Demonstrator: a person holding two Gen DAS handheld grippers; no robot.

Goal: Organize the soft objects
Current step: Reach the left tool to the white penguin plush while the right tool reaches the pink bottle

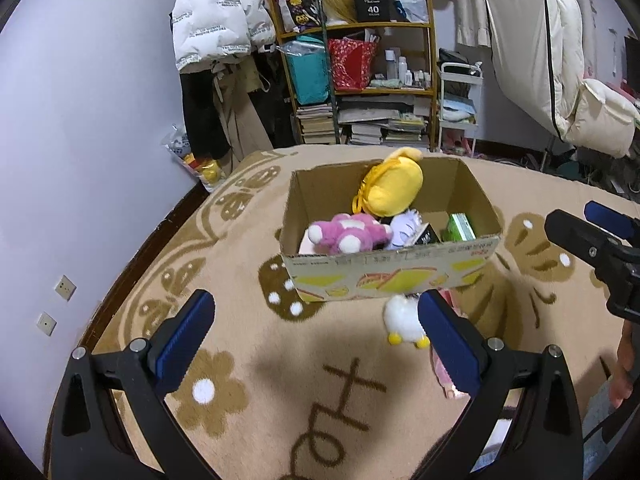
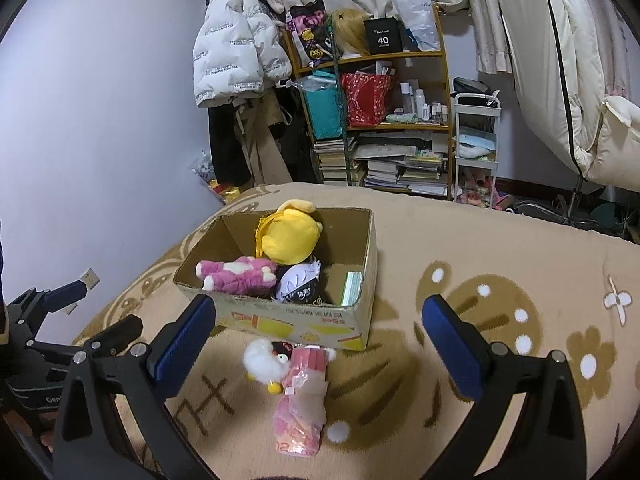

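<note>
An open cardboard box [image 1: 394, 274] [image 2: 296, 322] stands on the beige carpet. Inside lie a yellow plush [image 1: 394, 190] [image 2: 290, 238], a pink-and-white plush [image 1: 348, 234] [image 2: 236, 274], a white-and-black round plush [image 2: 300, 282] and a green pack [image 1: 460, 228]. In front of the box, on the carpet, lie a white fluffy duck plush [image 1: 402, 318] [image 2: 264, 360] and a pink wrapped soft pack [image 2: 302, 404]. My left gripper [image 1: 312, 336] is open, near the duck, holding nothing. My right gripper [image 2: 318, 344] is open above the duck and pink pack, empty.
A patterned carpet [image 1: 280, 380] covers the floor. A shelf [image 1: 360, 80] crammed with books and bags stands behind the box, with coats [image 1: 216, 28] hanging at its left. A white trolley [image 2: 476, 148] and padded bedding [image 1: 560, 60] are at the right. A hand [image 1: 624, 376] shows at the right edge.
</note>
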